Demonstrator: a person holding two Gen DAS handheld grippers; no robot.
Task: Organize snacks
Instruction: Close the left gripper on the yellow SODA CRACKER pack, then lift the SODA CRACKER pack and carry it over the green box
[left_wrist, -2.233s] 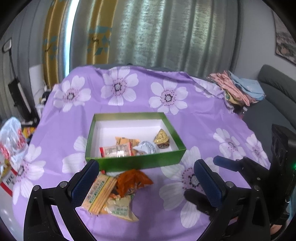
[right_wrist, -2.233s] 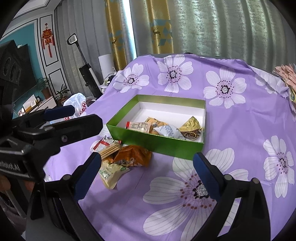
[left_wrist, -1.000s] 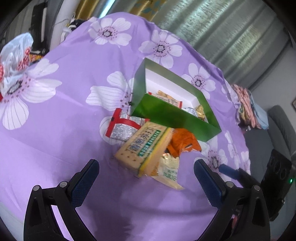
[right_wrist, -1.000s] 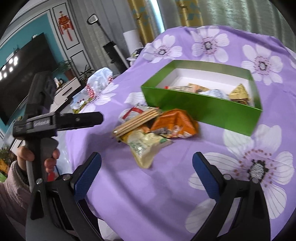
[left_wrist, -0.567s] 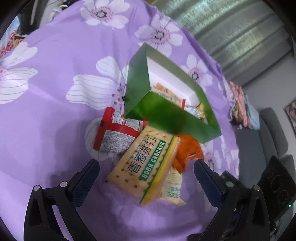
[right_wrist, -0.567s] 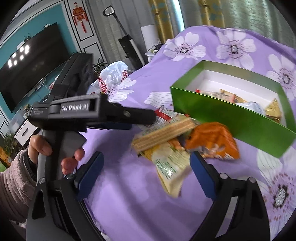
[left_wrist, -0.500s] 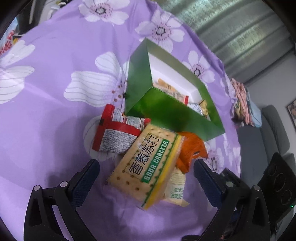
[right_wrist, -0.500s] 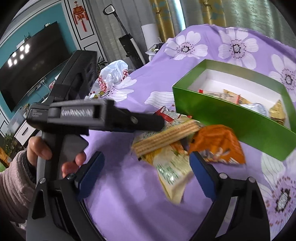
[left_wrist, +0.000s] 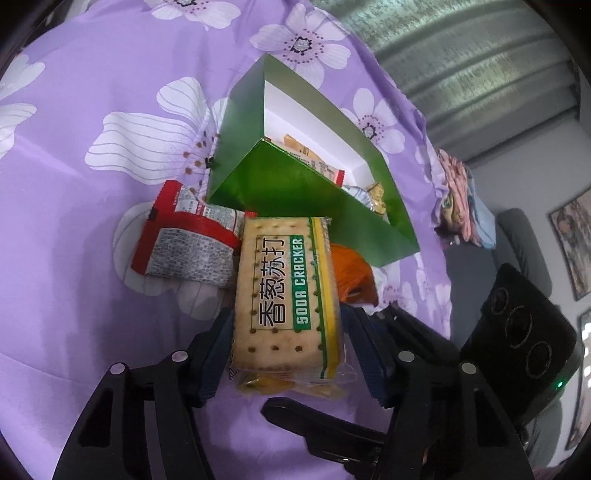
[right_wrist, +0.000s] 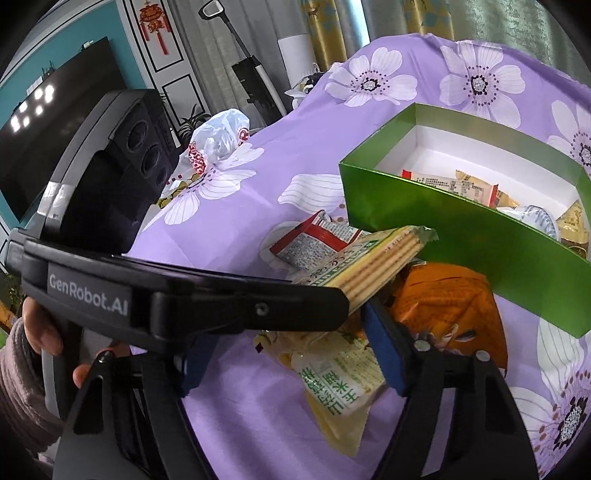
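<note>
Soda cracker pack (left_wrist: 286, 291) label shows only from left wrist.

Our left wrist view looks steeply down along the left tongs (left_wrist: 286, 347), very near the soda cracker pack (left_wrist: 286, 295), with the green box (left_wrist: 314, 206) just beyond. Our right wrist view looks from the right, close and lower, across the same pack (right_wrist: 373, 258), box (right_wrist: 461, 229) and purple bench (right_wrist: 229, 221).

Left gripper (left_wrist: 286, 341): angled down, jaws closing, a pack between them.
Right gripper (right_wrist: 284, 350): angled down, jaws closing.
</note>
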